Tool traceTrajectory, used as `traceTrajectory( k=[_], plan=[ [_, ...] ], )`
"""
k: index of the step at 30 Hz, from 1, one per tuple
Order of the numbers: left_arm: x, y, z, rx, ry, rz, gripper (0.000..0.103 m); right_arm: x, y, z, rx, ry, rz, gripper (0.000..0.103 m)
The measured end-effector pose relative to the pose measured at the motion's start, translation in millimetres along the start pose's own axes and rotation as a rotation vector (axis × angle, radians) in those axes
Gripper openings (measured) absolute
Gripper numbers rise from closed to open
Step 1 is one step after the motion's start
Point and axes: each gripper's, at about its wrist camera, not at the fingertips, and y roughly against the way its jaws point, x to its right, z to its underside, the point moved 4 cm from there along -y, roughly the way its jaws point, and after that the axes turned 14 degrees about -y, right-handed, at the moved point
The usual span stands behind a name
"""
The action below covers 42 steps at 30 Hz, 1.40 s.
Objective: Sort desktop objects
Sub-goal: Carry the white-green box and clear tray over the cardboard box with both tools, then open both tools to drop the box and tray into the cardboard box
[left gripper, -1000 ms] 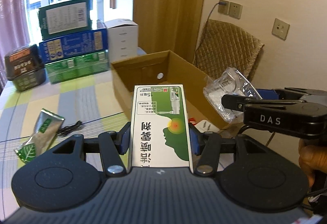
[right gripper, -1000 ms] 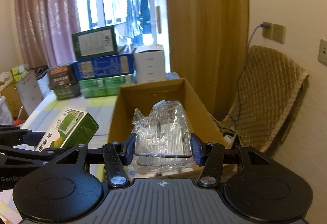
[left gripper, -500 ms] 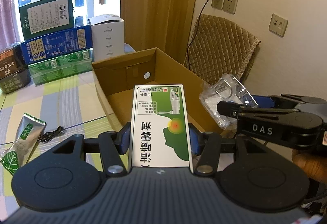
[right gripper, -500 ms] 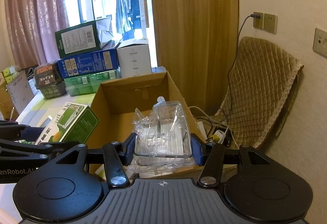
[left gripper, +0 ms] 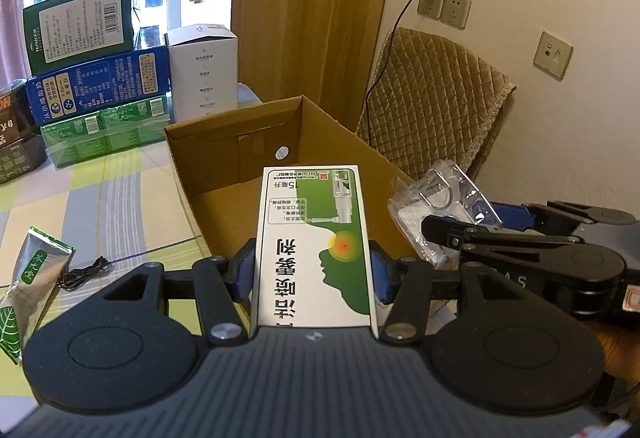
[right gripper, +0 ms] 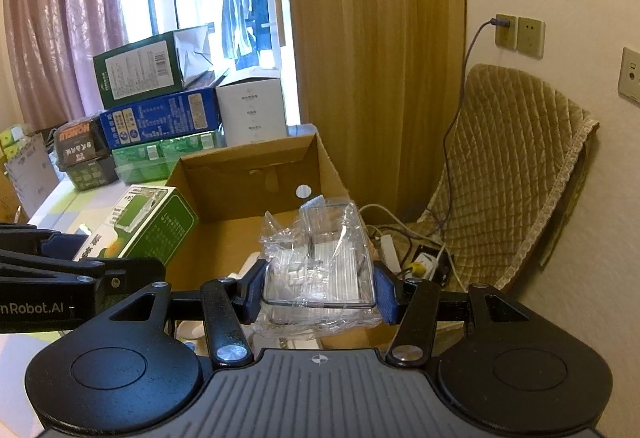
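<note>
My left gripper (left gripper: 312, 270) is shut on a white and green spray box (left gripper: 314, 238), held flat above the near edge of an open cardboard carton (left gripper: 224, 162). In the right wrist view that spray box (right gripper: 140, 226) and the left gripper's fingers (right gripper: 60, 270) show at the left. My right gripper (right gripper: 318, 290) is shut on a clear plastic box in crinkled wrap (right gripper: 320, 262), hanging over the carton (right gripper: 248, 166) near its right wall. The left wrist view shows the clear box (left gripper: 436, 206) and the right gripper (left gripper: 460, 228) just right of the carton.
Stacked green, blue and white boxes (left gripper: 100, 78) stand on the striped tablecloth behind the carton. A silver-green tea pouch (left gripper: 36, 270) and a black cable (left gripper: 84, 272) lie at the left. A quilted chair (right gripper: 512, 166) and a power strip (right gripper: 424, 258) sit right of the table.
Both grippers, still holding their loads, have moved forward and right toward the carton, which now sits closer and more central. The clear box is now over the carton's inside.
</note>
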Motion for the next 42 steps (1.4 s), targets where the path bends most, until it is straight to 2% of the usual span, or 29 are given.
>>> traceTrajectory(
  k=[17,25,33,42],
  plan=[
    [-14.5,-32.8,-9.7,-0.013,0.032,0.002,0.050,2.9,-29.3,-8.6,-0.015,0.009,0.002,0.051],
    [-20.6,-50.7,-9.0,-0.030,0.048,0.036,0.051,2.6,-39.7,-11.1,-0.019,0.008,0.009,0.051],
    [-36.3,-40.4,-1.8,-0.007,0.074,-0.023,0.056,4.1,-44.2,-5.3,-0.034,0.004,0.012,0.051],
    [-54.3,-17.4,16.6,0.002,0.119,-0.072,0.068,-6.8,-46.0,-6.0,-0.038,-0.001,-0.014,0.051]
  ],
)
